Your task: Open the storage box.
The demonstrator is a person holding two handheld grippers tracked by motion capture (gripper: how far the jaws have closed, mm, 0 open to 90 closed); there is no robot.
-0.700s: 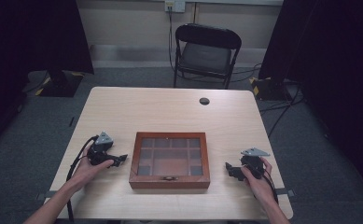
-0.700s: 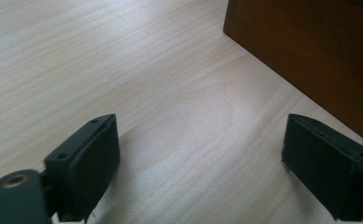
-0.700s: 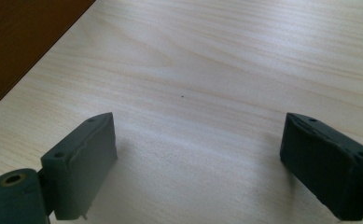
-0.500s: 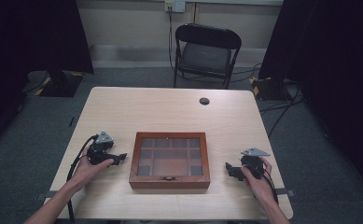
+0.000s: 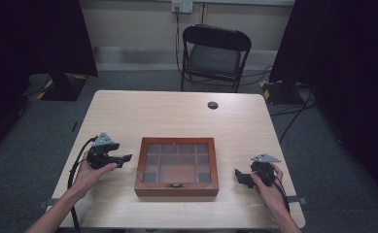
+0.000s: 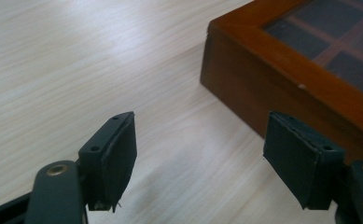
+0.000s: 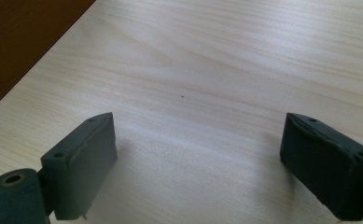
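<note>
Dim room, pale wood tabletop carrying everything, folding chair standing behind. Wooden glass-lidded box sitting shut, centred near front edge, clasp facing person. Left tongs and right tongs flanking box, both gaping wide, gripping nothing, pointing inward, likely readying 2-sided approach.

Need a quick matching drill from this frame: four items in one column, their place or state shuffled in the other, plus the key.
Items:
1. wooden box
2. left gripper
3. right gripper
4. folding chair

Place or state:
A. open, held beside the box's right side
B. on the floor beyond the table's far edge
C. lid shut, at the table's near middle
D. open, held beside the box's left side

Pairs: 1-C, 2-D, 3-A, 4-B
</note>
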